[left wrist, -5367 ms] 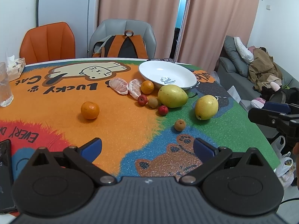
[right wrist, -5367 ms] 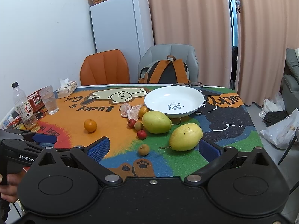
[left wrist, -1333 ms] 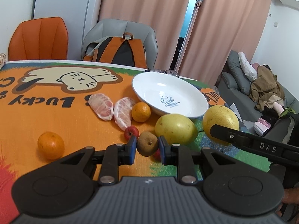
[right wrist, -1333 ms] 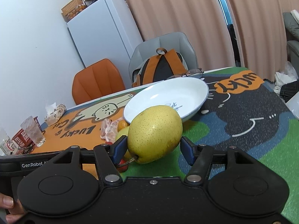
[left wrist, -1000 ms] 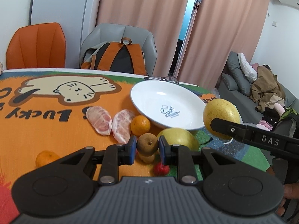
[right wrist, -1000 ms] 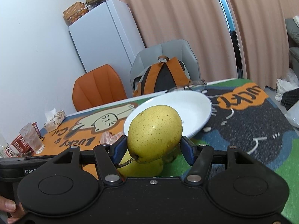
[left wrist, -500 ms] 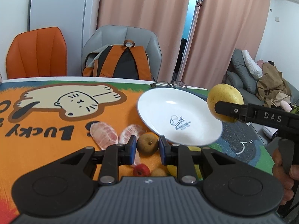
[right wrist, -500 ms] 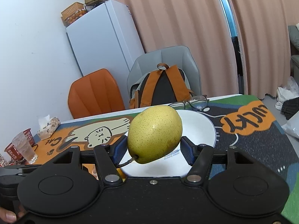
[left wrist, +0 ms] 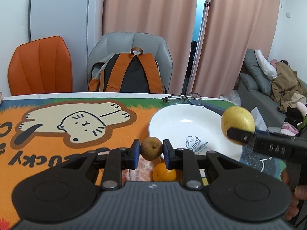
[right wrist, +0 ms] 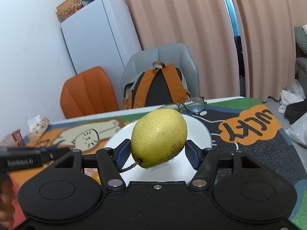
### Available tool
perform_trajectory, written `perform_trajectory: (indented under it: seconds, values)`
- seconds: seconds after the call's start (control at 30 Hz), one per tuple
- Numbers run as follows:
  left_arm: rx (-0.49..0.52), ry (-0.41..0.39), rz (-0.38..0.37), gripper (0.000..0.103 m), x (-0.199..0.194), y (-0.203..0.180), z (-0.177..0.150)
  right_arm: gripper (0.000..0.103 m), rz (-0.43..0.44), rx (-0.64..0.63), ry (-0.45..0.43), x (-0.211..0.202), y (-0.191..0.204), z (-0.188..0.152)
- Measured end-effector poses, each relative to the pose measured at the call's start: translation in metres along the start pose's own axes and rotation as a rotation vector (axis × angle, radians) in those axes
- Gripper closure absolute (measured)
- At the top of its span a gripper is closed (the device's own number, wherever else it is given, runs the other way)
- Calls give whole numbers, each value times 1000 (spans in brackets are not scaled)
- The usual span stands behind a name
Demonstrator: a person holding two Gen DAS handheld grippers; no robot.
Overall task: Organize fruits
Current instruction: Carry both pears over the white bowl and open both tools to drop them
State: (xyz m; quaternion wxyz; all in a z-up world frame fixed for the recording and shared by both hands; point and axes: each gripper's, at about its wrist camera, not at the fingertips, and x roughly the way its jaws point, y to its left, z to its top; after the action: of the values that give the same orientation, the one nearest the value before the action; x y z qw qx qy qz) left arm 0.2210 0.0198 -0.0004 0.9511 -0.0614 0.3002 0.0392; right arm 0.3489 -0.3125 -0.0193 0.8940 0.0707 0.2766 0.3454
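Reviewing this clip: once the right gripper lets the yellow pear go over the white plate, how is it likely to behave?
The yellow pear looks smooth and rounded, so it may roll once freed. The white plate looks dished, so its rim would probably stop it. The right gripper spreads wide around it, suggesting a fairly heavy, firm fruit.

A table [left wrist: 63, 97] covered by a bright cartoon mat carries a cream cat drawing [left wrist: 76, 121] at ten o'clock and a pair of glasses [left wrist: 182, 98] at its far edge, toward one o'clock. Behind the table stand an orange chair [left wrist: 40, 65] at eleven o'clock and a grey chair [left wrist: 130, 42] at twelve, with an orange-and-black backpack [left wrist: 128, 74] on its seat. A white fridge [right wrist: 99, 36] topped with a wicker basket [right wrist: 68, 4] stands by pink curtains [left wrist: 149, 9]. A grey sofa [left wrist: 255, 84] heaped with clothes lies at three o'clock.
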Motion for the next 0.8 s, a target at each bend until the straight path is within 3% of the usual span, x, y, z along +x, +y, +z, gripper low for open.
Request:
perform_trajectory:
  seconds: [0.23, 0.37, 0.57, 0.7, 0.8]
  values:
    - [10, 32, -1, 79, 30, -10, 7, 41, 8, 49, 81, 22, -15, -11]
    - [26, 51, -17, 79, 48, -21, 7, 41, 12, 72, 70, 17, -18, -10]
    - [39, 65, -29, 79, 67, -34, 10, 41, 49, 76, -13, -3, -21, 0]
    - [48, 81, -20, 78, 76, -40, 11, 40, 42, 70, -9, -2, -23, 2]
    - [69, 89, 45, 71, 79, -44, 10, 40, 39, 87, 4, 0, -26, 1]
